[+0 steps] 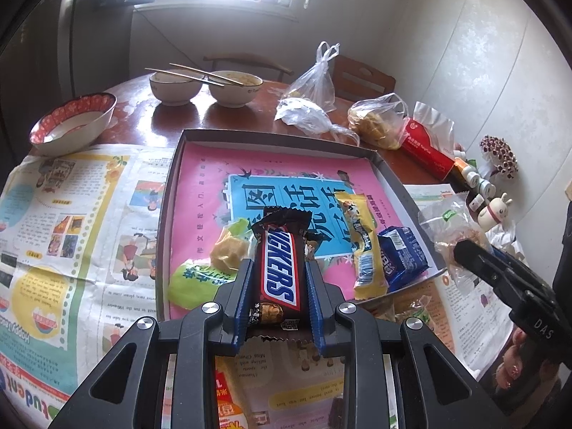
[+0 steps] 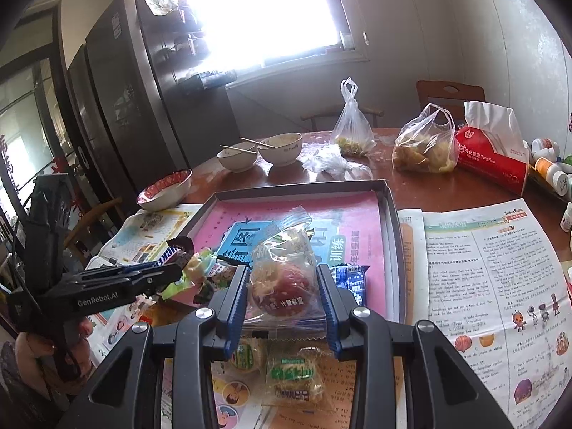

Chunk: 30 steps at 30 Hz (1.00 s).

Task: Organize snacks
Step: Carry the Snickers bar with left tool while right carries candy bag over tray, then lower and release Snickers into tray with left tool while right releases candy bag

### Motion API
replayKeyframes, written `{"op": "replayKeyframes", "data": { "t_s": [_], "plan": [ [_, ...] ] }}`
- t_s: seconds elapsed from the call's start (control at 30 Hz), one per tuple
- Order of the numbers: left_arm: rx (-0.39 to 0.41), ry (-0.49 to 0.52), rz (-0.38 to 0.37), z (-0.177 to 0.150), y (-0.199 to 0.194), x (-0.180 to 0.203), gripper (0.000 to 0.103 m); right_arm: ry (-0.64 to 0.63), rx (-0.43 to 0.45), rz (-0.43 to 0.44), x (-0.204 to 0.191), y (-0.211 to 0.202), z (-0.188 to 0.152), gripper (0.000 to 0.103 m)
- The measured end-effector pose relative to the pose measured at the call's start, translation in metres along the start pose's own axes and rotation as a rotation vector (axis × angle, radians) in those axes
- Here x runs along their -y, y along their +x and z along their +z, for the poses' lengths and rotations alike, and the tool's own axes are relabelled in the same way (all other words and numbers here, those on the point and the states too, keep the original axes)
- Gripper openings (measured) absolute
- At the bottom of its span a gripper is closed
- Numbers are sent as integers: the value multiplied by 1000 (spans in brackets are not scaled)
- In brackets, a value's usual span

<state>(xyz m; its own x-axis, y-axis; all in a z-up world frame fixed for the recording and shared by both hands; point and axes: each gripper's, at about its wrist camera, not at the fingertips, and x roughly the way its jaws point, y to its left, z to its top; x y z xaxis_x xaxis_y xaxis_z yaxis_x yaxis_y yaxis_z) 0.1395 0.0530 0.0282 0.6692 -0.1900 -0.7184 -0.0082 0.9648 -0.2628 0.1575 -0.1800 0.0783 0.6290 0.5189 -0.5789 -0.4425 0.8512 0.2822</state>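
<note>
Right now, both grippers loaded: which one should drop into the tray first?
Left, probably. The left gripper holds the Snickers bar already over the tray; the right gripper, gripping the clear-wrapped pastry, looks nearer the tray's front edge.

Glossy plastic wrapper on the Snickers (image 1: pixel 280 268); clear crinkled film round the pastry (image 2: pixel 284 279); matt newspaper (image 1: pixel 71 221); polished wooden table (image 1: pixel 228 118); glazed bowls (image 1: pixel 175 87).
</note>
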Motion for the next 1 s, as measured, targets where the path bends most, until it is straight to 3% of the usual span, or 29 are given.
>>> {"op": "replayKeyframes", "data": {
  "t_s": [1.0],
  "plan": [
    [-40, -1, 7, 2, 33, 1, 29, 21, -14, -24, 7, 23, 5, 38]
  ]
}}
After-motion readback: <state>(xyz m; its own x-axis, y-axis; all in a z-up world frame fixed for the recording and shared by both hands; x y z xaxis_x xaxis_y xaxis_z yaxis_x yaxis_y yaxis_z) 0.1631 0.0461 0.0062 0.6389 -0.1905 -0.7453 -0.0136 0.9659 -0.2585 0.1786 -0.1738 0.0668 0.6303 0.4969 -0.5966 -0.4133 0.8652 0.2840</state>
